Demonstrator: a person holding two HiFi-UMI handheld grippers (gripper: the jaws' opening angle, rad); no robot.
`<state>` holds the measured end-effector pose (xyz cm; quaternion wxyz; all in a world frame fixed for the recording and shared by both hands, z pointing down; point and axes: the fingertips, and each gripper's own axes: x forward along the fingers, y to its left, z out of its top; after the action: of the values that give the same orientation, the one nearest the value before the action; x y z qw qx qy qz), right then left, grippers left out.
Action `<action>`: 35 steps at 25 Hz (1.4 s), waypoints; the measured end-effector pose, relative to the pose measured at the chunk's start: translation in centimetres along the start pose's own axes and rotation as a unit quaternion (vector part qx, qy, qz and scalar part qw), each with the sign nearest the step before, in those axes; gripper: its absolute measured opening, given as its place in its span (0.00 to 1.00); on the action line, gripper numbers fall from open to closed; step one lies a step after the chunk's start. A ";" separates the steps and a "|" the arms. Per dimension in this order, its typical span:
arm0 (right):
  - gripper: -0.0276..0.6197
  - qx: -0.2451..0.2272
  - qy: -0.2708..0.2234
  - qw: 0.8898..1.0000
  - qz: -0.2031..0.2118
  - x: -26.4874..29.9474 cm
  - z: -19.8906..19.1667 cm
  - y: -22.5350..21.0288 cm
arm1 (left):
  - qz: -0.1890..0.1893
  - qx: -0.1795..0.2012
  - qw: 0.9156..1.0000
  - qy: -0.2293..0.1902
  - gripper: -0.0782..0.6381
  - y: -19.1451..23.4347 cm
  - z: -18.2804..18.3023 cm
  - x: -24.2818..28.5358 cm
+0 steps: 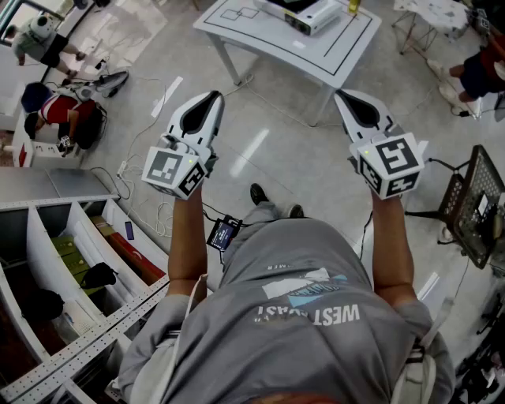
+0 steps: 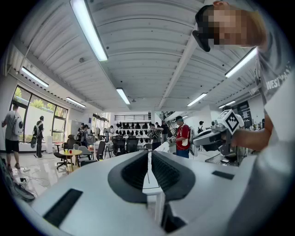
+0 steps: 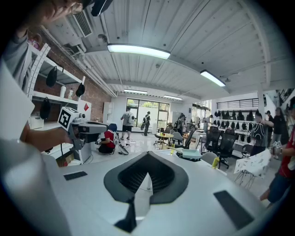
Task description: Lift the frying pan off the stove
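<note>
A white table (image 1: 331, 55) stands ahead of me across the floor. On its far part sits a white stove (image 1: 309, 16), cut off by the frame's top edge. In the right gripper view a teal frying pan (image 3: 196, 153) rests there, with a yellow bottle (image 3: 215, 162) beside it. Both grippers are raised in the air, well short of the table. My left gripper (image 1: 213, 95) (image 2: 148, 154) is shut and empty. My right gripper (image 1: 341, 95) (image 3: 147, 156) also has its tips together, with nothing held.
Grey shelving (image 1: 63, 260) stands at the lower left and a wire basket (image 1: 473, 205) at the right. A person crouches at the left (image 1: 63, 114) and another stands at the upper right (image 1: 481, 71). Cables (image 1: 134, 197) lie on the floor. Office chairs (image 3: 221, 138) stand farther off.
</note>
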<state>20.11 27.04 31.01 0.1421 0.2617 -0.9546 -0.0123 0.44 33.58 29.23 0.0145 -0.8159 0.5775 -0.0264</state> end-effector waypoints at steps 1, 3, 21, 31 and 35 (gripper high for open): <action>0.05 0.001 0.001 1.000 0.000 0.4 0.0 0.0 | 0.000 0.000 1.000 0.000 0.14 0.4 -0.1 0.1; 0.05 0.003 0.002 1.000 -0.001 1.2 0.1 0.0 | -0.001 -0.001 1.000 0.001 0.14 1.2 -0.3 0.3; 0.06 0.021 -0.007 0.999 -0.039 12.3 4.2 1.3 | -0.007 -0.015 1.000 0.001 0.14 17.4 -3.0 -0.1; 0.06 0.016 0.014 0.999 -0.049 16.7 5.1 -0.3 | 0.101 0.060 0.990 0.076 0.14 33.1 -8.2 -4.5; 0.06 0.022 0.014 0.999 -0.044 18.3 4.3 -2.5 | 0.138 0.067 0.986 0.059 0.14 35.9 -4.6 -4.7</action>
<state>5.12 15.43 31.46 0.1487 0.3063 -0.9402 0.0057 -35.25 26.12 31.75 0.0391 -0.7223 0.6815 -0.1109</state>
